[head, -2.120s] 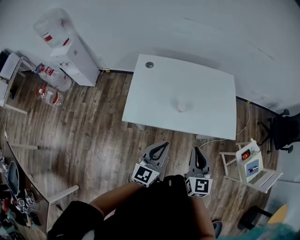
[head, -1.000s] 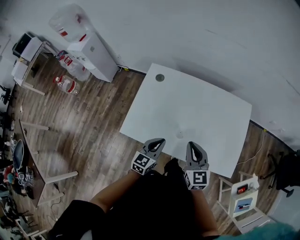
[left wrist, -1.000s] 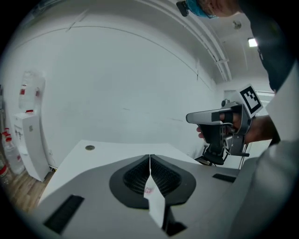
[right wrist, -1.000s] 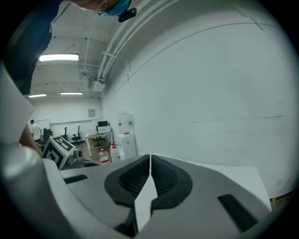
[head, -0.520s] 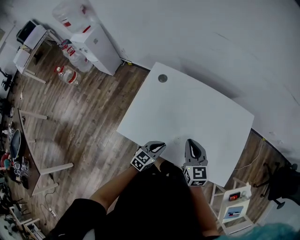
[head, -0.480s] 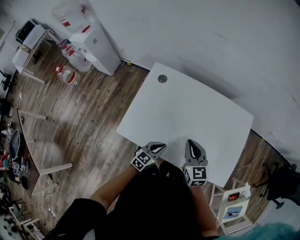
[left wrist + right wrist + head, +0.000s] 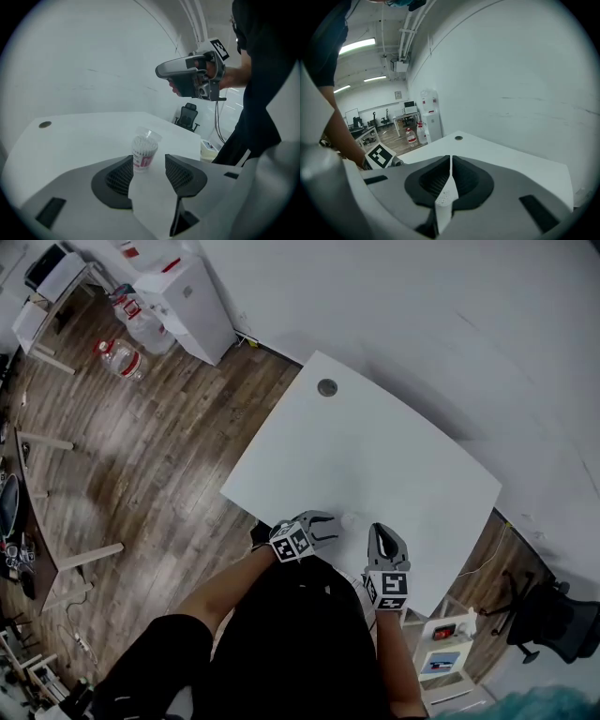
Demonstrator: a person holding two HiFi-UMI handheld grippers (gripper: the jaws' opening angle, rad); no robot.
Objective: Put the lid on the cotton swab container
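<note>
The cotton swab container (image 7: 142,154) is a small clear tub packed with white swabs, with a pink label. It stands near the front edge of the white table (image 7: 375,451) and shows as a small spot in the head view (image 7: 349,519). A clear lid (image 7: 150,135) sits tilted at its top. My left gripper (image 7: 149,161) points at the tub and its jaws are opening. The tub stands just beyond the tips and the pads do not touch it. My right gripper (image 7: 449,180) is shut and empty, and is held a little right of the tub (image 7: 384,535).
A round grommet (image 7: 326,387) sits at the table's far corner. A water dispenser (image 7: 183,296) and bottles (image 7: 122,357) stand on the wood floor at the left. A small side stand (image 7: 439,652) and a black office chair (image 7: 548,620) are at the right, past the table's front corner.
Both grippers have moved forward over the table's front edge to the tub. The left gripper's jaws, shut before, now stand apart. The head camera has shifted.
</note>
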